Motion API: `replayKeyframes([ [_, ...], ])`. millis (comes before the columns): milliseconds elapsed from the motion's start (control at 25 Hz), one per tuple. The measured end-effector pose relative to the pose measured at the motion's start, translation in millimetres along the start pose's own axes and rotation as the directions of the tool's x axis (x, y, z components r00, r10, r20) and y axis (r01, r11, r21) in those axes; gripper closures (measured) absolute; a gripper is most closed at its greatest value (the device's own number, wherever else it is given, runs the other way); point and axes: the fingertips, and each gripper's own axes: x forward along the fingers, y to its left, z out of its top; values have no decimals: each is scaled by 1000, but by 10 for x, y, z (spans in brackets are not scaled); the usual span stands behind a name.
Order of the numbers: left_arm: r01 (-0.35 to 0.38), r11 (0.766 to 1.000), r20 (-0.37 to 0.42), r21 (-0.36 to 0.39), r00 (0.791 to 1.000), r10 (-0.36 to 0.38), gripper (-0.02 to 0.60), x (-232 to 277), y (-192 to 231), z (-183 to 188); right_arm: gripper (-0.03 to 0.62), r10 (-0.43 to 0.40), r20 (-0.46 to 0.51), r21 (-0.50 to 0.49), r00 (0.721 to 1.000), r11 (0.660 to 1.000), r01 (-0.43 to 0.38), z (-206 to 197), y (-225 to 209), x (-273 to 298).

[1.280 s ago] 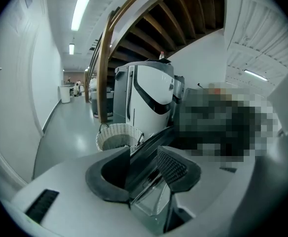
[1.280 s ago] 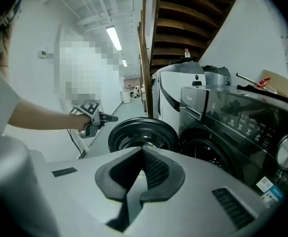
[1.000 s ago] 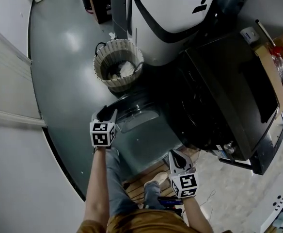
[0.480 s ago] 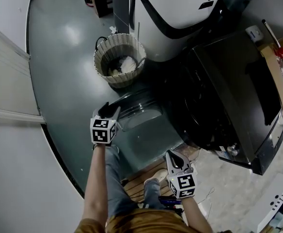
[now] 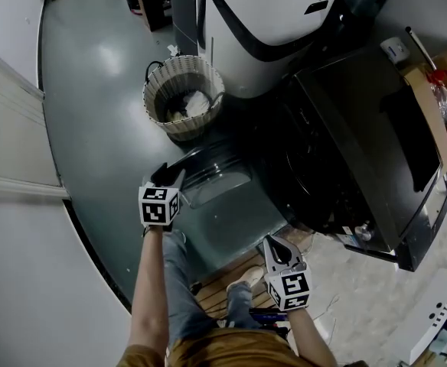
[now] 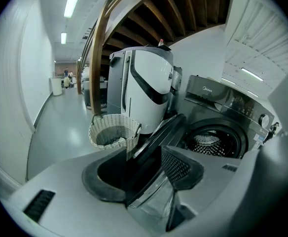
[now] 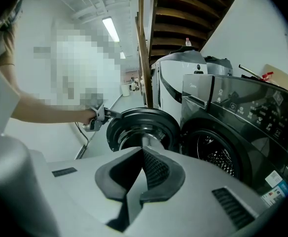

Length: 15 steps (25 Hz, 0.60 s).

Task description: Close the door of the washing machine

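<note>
The dark washing machine (image 5: 361, 128) stands at the right with its round door (image 5: 216, 178) swung wide open toward the floor side. My left gripper (image 5: 166, 176) is at the door's outer edge. In the left gripper view the jaws (image 6: 144, 157) stand wide, and the door's dark rim and glass bowl (image 6: 159, 132) run between them. The drum opening (image 6: 213, 142) shows behind. My right gripper (image 5: 277, 247) hangs lower, in front of the machine, apart from the door (image 7: 141, 127). Its jaws (image 7: 143, 154) meet at the tips with nothing between them.
A wicker basket (image 5: 184, 98) holding white cloth stands on the floor just beyond the door. A large white appliance (image 5: 269, 21) stands behind the machine. A cardboard box (image 5: 438, 90) sits at the far right. My legs and a wooden pallet (image 5: 223, 281) are below.
Both grippers keep their places. The left one stays at the door's edge, and the door has not swung. Only the head view has shifted slightly.
</note>
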Motion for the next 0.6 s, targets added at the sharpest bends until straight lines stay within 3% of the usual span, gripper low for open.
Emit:
replayKeyframes([
  [600,-2,1000,-57,21,998,3,359,-110,-210,-162,582,-1,21,1,1000,1000,1,-45,-34,-239],
])
